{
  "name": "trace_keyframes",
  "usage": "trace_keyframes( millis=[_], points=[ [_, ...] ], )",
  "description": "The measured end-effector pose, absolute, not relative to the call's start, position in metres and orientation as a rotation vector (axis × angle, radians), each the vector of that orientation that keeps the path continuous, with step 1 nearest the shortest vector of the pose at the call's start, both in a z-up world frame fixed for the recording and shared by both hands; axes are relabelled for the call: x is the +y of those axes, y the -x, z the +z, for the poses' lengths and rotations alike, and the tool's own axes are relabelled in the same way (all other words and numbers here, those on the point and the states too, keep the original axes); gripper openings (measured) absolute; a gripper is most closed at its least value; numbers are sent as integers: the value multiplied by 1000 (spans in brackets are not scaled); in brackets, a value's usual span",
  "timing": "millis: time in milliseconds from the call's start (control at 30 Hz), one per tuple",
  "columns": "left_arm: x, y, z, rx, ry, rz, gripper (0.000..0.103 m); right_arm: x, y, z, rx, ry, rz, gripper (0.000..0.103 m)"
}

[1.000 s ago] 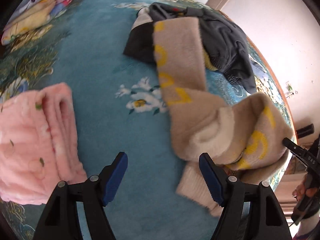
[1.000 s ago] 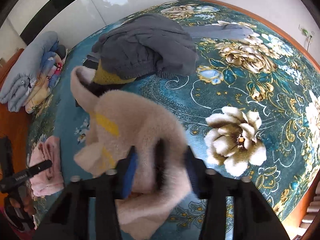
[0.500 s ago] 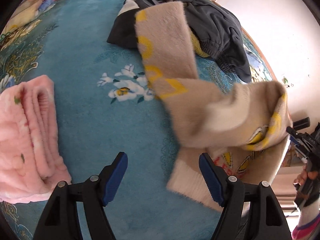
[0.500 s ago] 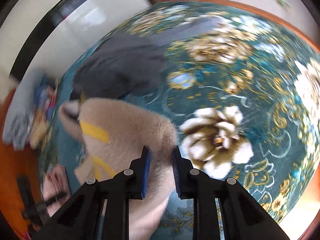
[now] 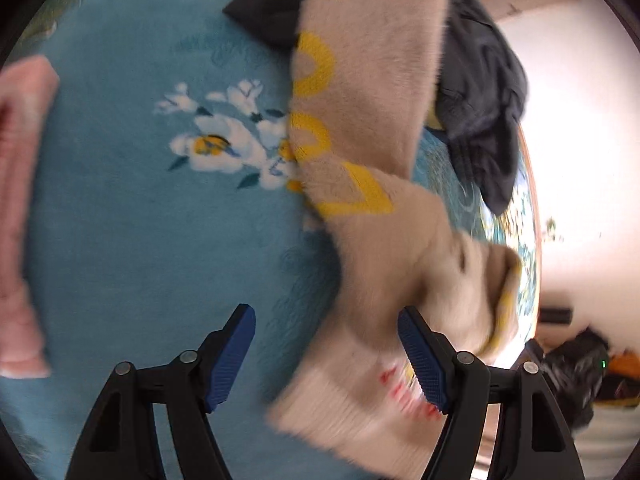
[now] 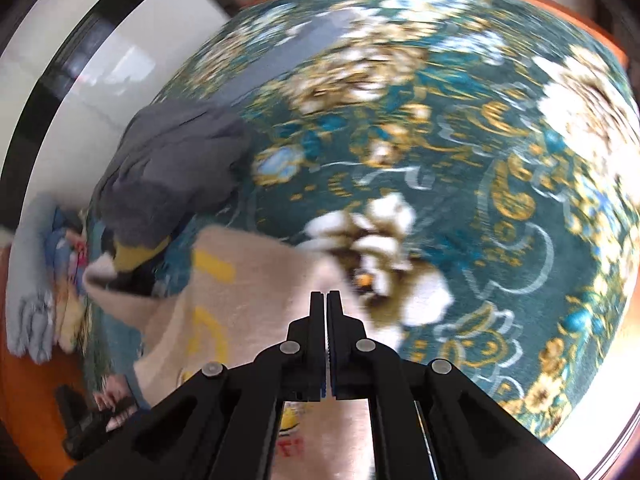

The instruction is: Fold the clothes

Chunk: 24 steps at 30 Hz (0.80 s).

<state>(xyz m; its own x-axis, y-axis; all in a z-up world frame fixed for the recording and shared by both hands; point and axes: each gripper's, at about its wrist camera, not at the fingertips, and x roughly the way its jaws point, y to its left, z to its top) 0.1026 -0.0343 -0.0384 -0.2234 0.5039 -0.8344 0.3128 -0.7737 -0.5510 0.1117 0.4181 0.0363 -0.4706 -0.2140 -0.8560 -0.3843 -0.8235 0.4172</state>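
Bedspread point(image 5: 132, 216): teal with white flowers, the ground everything lies on.
Sweater point(image 5: 360, 128): beige and fuzzy with yellow shapes, stretched across the bedspread; its far end overlaps the dark clothes, its near end is lifted and bunched.
Left gripper point(image 5: 326, 354): fingers spread wide and holding nothing, above the bedspread, with the sweater's ribbed hem between the blue pads.
Right gripper point(image 6: 327, 300): fingers pressed together, pinching the sweater's edge above the bedspread.
Dark clothes point(image 5: 480, 96): grey heap at the far side of the bedspread, partly under the sweater.
Pink blanket point(image 5: 20, 216): folded, at the bedspread's left edge.
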Motion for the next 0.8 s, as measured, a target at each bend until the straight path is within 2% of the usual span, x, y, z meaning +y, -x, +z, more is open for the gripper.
trace_keyframes(
  millis=[67, 100, 133, 300, 400, 467, 533, 567, 600, 633, 667, 733, 800],
  points=[
    [-29, -94, -49, -1034, 1906, 2119, 77, 392, -87, 41, 806, 1613, 2509, 30],
    [-26, -91, -54, -1041, 1925, 2118, 77, 378, -77, 41, 751, 1633, 2527, 54],
    [-24, -88, -58, -1048, 1945, 2117, 77, 365, -67, 41, 695, 1653, 2544, 61],
    [-16, -85, -73, -1137, 1985, 2086, 76, 306, -16, 36, 342, 1733, 2543, 61],
    [-11, -87, -72, -1150, 1974, 2079, 74, 292, 5, 22, 203, 1788, 2457, 61],
    [-9, -87, -70, -1156, 1961, 2063, 64, 293, 11, 16, 162, 1804, 2409, 61],
    [-6, -88, -69, -1178, 1948, 2030, 50, 302, 9, 14, 149, 1800, 2370, 60],
    [-4, -88, -67, -1187, 1938, 2019, 48, 309, 7, 13, 156, 1795, 2354, 60],
    [-2, -89, -63, -1192, 1918, 2022, 40, 316, 4, 12, 170, 1793, 2341, 57],
    [1, -89, -58, -1195, 1897, 2025, 33, 323, -1, 10, 188, 1795, 2327, 46],
    [4, -90, -53, -1199, 1876, 2027, 30, 330, -7, 9, 201, 1795, 2309, 42],
    [9, -91, -44, -1207, 1835, 2033, 18, 342, -19, 10, 223, 1778, 2298, 24],
    [14, -93, -34, -1214, 1794, 2037, 13, 352, -31, 14, 240, 1752, 2298, 16]
  ],
)
